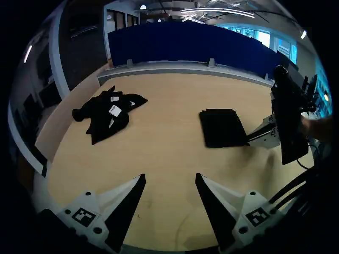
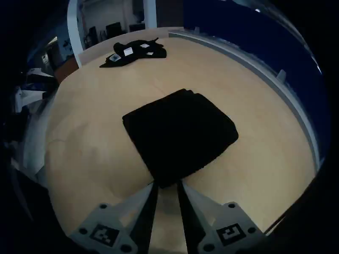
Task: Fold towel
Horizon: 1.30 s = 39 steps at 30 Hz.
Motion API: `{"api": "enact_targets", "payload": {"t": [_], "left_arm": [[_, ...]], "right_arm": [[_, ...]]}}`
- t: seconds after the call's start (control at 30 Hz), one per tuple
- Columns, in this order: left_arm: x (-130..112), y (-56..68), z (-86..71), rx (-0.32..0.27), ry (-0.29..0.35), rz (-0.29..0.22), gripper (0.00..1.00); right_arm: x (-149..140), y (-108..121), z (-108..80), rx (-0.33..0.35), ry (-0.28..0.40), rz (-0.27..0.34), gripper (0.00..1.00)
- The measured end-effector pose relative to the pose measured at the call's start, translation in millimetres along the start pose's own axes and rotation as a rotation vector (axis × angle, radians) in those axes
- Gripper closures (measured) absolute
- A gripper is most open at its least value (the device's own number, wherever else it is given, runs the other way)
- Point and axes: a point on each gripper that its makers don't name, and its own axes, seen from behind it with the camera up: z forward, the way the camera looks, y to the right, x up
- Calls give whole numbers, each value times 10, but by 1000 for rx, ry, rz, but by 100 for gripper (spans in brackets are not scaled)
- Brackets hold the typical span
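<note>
The folded black towel (image 1: 222, 127) lies flat on the wooden worktop (image 1: 169, 97), well apart from a loose heap of black cloths (image 1: 108, 112). The left claw (image 1: 170, 175) hangs above bare wood with its fingers wide apart. The right claw (image 2: 167, 184) is drawn narrow at the towel's near corner; I cannot tell whether it pinches the cloth.

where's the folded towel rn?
The folded black towel lies centre-frame in the right gripper view, its near corner at the right gripper's fingertips; the loose black pile sits far behind it.
</note>
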Motion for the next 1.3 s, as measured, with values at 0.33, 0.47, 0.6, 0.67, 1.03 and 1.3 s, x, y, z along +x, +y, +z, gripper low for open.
{"api": "enact_targets", "payload": {"t": [0.33,0.47,0.6,0.67,1.03,1.3], "left_arm": [[2,14,-14,-1,1,5,13],[-1,26,-23,-3,0,7,13],[18,46,-38,-8,2,10,13],[35,50,-41,-9,4,12,13],[211,66,-57,-22,40,21,13],[319,71,-74,-34,65,27,13]], "right_arm": [[1,31,-11,-15,10,7,95],[64,49,-53,-22,26,-4,96],[245,73,-146,-30,65,-15,96],[386,96,-224,-37,94,-20,96],[1113,190,-748,-60,209,-79,96],[1510,282,-1120,-94,276,-111,96]]}}
